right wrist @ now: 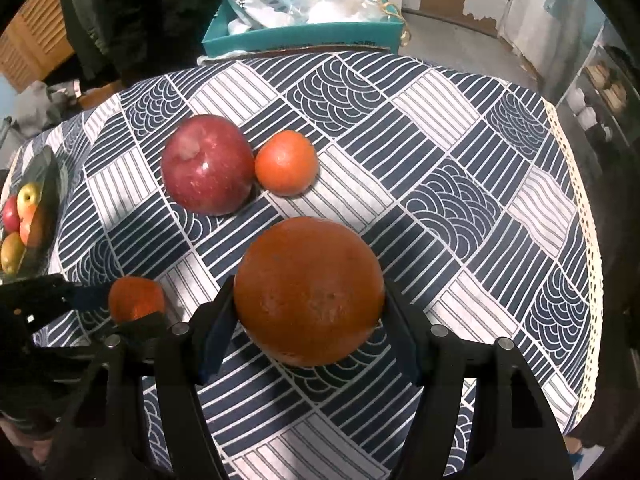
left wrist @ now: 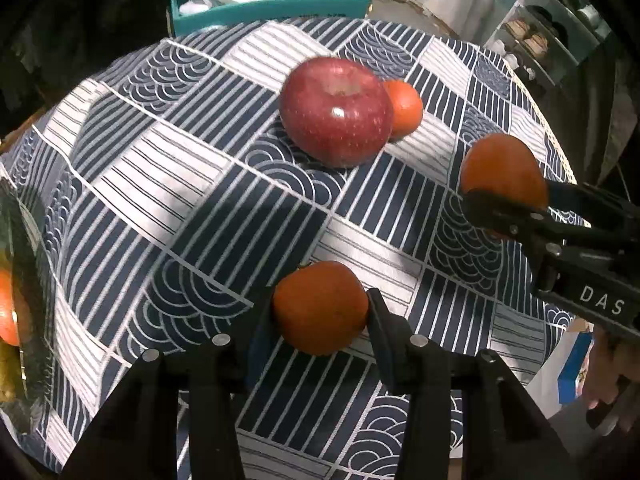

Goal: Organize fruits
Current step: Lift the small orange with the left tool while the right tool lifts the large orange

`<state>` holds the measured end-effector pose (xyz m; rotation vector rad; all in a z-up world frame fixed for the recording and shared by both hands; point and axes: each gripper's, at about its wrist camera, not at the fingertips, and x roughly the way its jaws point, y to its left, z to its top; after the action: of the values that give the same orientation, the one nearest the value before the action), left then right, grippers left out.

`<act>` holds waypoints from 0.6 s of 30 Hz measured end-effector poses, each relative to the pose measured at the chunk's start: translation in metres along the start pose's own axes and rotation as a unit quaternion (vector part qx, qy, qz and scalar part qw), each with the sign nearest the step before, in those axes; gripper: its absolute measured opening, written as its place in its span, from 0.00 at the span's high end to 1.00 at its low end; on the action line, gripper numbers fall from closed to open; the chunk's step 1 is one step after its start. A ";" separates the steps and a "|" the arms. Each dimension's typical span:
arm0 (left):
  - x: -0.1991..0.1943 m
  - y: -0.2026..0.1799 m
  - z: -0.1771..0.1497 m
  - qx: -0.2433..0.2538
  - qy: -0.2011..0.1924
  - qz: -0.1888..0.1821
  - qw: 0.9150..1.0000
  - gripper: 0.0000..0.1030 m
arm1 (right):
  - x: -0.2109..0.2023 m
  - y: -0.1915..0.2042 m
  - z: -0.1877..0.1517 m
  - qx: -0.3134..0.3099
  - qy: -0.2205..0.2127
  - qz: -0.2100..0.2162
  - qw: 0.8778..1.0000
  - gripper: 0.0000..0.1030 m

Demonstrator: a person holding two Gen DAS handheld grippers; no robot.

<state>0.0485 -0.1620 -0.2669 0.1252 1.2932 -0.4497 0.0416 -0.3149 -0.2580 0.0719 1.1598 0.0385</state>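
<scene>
Your table and what rests on it

You have a table under a navy-and-white patterned cloth point(right wrist: 440, 160) with a lace edge. On it a red apple point(right wrist: 207, 164) touches a small orange point(right wrist: 286, 162); nearer you lie a smaller orange point(left wrist: 320, 307) and a large orange point(right wrist: 309, 290). At the left edge stands a dark bowl point(right wrist: 48, 184) of fruit.

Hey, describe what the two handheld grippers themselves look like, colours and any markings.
Both are matte black plastic. The left gripper has two angular fingers with dark blue pads and round silver pivot pins. The right gripper matches it, and its body shows white letters "DAS" in the left wrist view.
</scene>
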 end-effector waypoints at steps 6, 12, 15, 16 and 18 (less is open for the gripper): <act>-0.027 0.003 0.006 0.005 -0.040 0.020 0.999 0.56 | -0.017 0.005 0.004 -0.010 -0.031 -0.015 0.999 0.34; -0.050 0.007 0.008 0.004 -0.067 0.025 0.997 0.56 | -0.033 0.009 0.009 -0.012 -0.053 -0.012 0.998 0.34; -0.059 0.010 0.010 0.000 -0.079 0.029 0.996 0.56 | -0.043 0.012 0.011 -0.016 -0.067 -0.017 0.997 0.34; -0.062 0.010 0.010 0.000 -0.084 0.035 0.996 0.56 | -0.047 0.013 0.011 -0.017 -0.071 -0.017 0.997 0.34; -0.069 0.012 0.011 0.001 -0.094 0.043 0.995 0.56 | -0.055 0.015 0.013 -0.019 -0.081 -0.016 0.996 0.34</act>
<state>0.0493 -0.1375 -0.2001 0.1370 1.0987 -0.3791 0.0315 -0.3045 -0.2020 0.0224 0.9980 0.0261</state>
